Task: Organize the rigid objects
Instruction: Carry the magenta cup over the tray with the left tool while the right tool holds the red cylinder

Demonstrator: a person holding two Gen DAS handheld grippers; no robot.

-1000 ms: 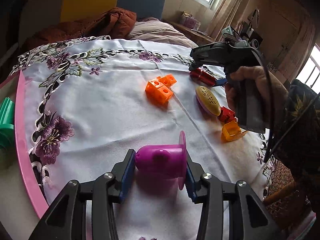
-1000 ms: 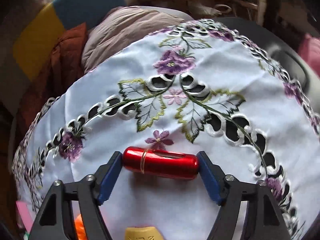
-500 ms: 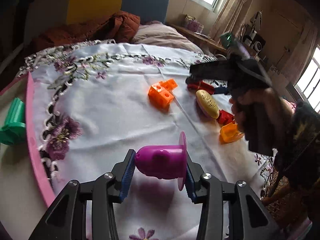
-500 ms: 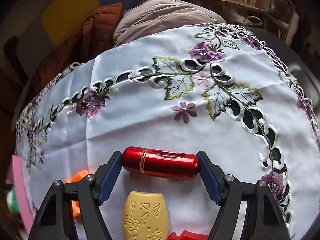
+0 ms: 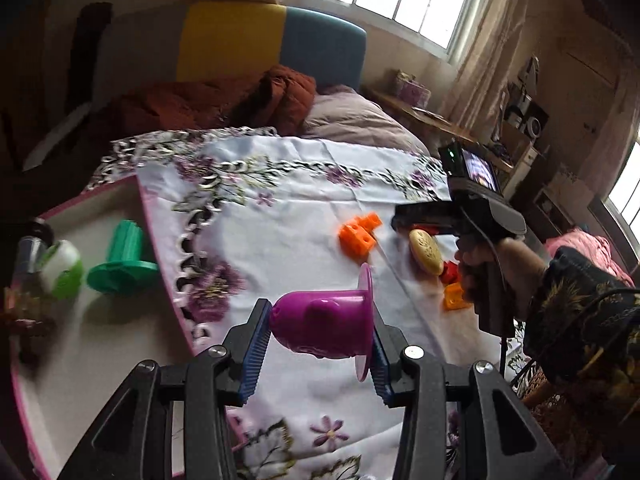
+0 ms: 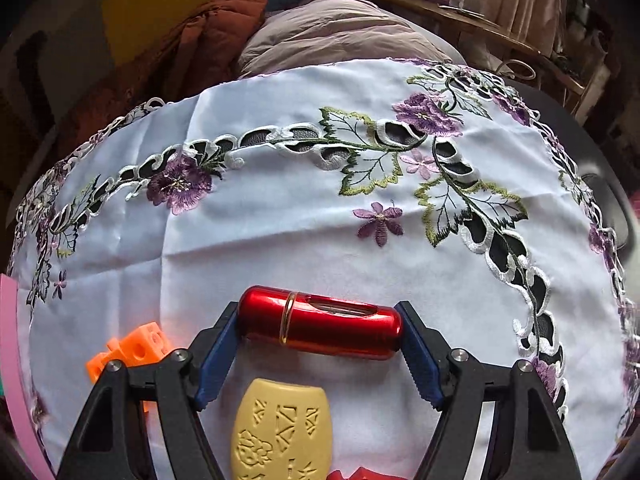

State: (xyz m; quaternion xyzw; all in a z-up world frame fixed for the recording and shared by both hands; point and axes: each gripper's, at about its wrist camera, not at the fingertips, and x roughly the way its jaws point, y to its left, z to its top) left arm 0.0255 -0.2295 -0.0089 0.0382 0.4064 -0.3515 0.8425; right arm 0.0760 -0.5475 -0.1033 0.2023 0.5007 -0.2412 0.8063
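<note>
Left gripper (image 5: 318, 354): black frame, ridged blue pads, silver screws being shown.
Right gripper (image 6: 318, 356): the same build.
Sleeve (image 5: 580, 320): dark, gold-patterned fabric being worn; black cable trailing.

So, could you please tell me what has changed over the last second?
The left claw has carried the purple cup up and toward the pink tray, where the green cup now shows fully. The right claw, holding the red cylinder, drew back over the yellow piece. Both grips are unchanged.
</note>
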